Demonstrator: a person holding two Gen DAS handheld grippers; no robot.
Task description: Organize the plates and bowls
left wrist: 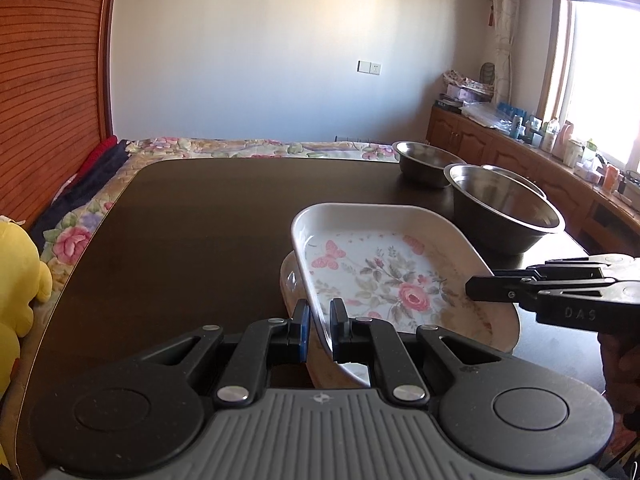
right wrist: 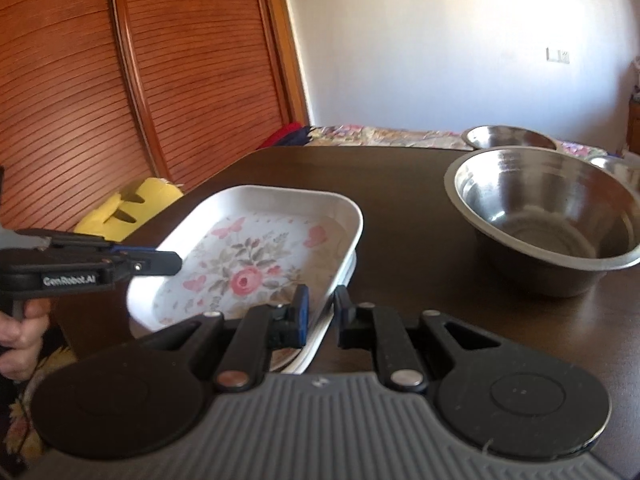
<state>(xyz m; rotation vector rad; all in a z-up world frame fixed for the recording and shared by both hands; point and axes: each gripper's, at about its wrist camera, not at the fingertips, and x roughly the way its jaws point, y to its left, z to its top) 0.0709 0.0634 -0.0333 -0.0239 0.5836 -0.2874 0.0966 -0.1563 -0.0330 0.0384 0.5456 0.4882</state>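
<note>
L tongs (left wrist: 319, 322) nearly closed, pads astride the near rim of the floral plate (left wrist: 384, 276), gripping it; plate tilted, lifted on the L side. R tongs (right wrist: 321, 312) also narrow, pads either side of the plate's rim at its R corner, seems gripped too, though contact on the outer pad is hard to confirm. Top floral plate sits on/over a second similar plate (left wrist: 289, 280), only its edge showing underneath. Both on the dark worktop (left wrist: 200, 220), near the front-right part.

3 steel bowls to the R/back of the plates: big bowl (right wrist: 548, 216) closest, near the plates but not touching; smaller bowl (right wrist: 510, 138) behind it at the worktop's far edge; third bowl (right wrist: 616, 168) mostly hidden behind the big one. All upright.

Person's hand (right wrist: 18, 332) on the L tongs' handle. Yellow plush toy (left wrist: 20, 272) on the floral bedspread (left wrist: 76, 240) beside the worktop.
</note>
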